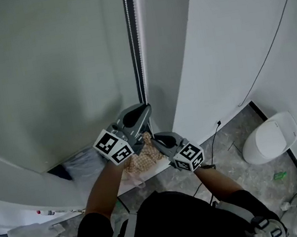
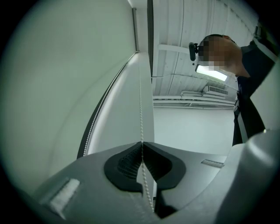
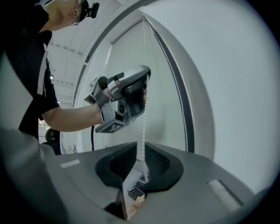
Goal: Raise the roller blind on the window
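Note:
The grey-green roller blind (image 1: 46, 75) covers the window at left. Its white bead chain (image 1: 134, 45) hangs along the dark frame edge. My left gripper (image 1: 146, 109) is the upper one and is shut on the chain. In the left gripper view, the chain (image 2: 141, 109) runs up from the pinched pads of the left gripper (image 2: 141, 146). Just below it, my right gripper (image 1: 157, 137) faces the same strand. In the right gripper view, the chain (image 3: 144, 118) drops from the left gripper (image 3: 144, 83) into the gap of the right gripper (image 3: 141, 153), whose pads stand slightly apart.
A white wall panel (image 1: 225, 36) rises right of the chain, with a thin black cable (image 1: 275, 39) across it. A white rounded bin (image 1: 269, 138) stands on the grey floor at right. A patterned cloth (image 1: 143, 158) lies under the grippers. Clutter sits at lower left (image 1: 21, 230).

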`<state>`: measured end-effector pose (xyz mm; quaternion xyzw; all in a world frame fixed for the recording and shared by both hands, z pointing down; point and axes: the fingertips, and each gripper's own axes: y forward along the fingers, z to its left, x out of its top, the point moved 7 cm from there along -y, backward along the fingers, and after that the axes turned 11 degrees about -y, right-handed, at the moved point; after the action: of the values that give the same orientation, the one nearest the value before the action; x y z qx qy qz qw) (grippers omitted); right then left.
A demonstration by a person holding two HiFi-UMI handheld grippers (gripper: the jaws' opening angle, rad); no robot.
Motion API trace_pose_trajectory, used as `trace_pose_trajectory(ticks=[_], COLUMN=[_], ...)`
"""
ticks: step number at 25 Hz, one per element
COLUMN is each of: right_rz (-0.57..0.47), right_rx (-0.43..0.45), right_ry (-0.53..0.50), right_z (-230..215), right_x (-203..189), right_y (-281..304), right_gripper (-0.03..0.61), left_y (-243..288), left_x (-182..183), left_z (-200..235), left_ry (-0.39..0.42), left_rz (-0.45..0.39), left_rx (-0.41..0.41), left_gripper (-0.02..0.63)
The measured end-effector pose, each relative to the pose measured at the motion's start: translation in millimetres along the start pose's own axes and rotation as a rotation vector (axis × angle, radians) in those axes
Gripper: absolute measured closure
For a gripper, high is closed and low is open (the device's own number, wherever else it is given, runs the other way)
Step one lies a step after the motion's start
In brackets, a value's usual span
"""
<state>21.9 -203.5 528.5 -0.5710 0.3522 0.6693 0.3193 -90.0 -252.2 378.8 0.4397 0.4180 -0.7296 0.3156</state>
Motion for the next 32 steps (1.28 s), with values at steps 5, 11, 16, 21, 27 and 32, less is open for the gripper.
trace_pose_trajectory(ticks=[5,11,16,21,27,32], right_rz=[-0.139,-0.358,-0.423,-0.483,-0.564,-0.565], right_rx=[0.017,-0.075,-0.097,-0.115,-0.119,-0.101], right_ry=[-0.104,-0.175,-0.189,-0.165,-0.117,-0.092], right_z=[-14.0,-32.9,-46.2,-58.6,-56.4,-61.0], right_x=[65.6,180.5,243.0,274.9,286.3,293.0], right_y=[-17.9,-32.2,-4.9,10.4,11.6,12.1], right_gripper=[0.436,0.471,0.483,0.490,0.532,0.551], left_y=[1.6,-6.1,-7.2,-8.5,-16.5,-16.8], left_x=[5.5,6.3,6.3,6.4,7.0,6.8], left_z=[1.3,2.3,-2.1,-7.6,-9.6,-10.7], left_ry=[0.021,-0.016,0.000,-0.002,-0.015,-0.021], left_rz=[0.003,-0.020,-0.013,-0.014,-0.026,-0.029], left_rx=[0.011,0.012,0.012,0.019,0.026,0.023], left_gripper=[0.601,0.601,0.601,0.601,0.601,0.601])
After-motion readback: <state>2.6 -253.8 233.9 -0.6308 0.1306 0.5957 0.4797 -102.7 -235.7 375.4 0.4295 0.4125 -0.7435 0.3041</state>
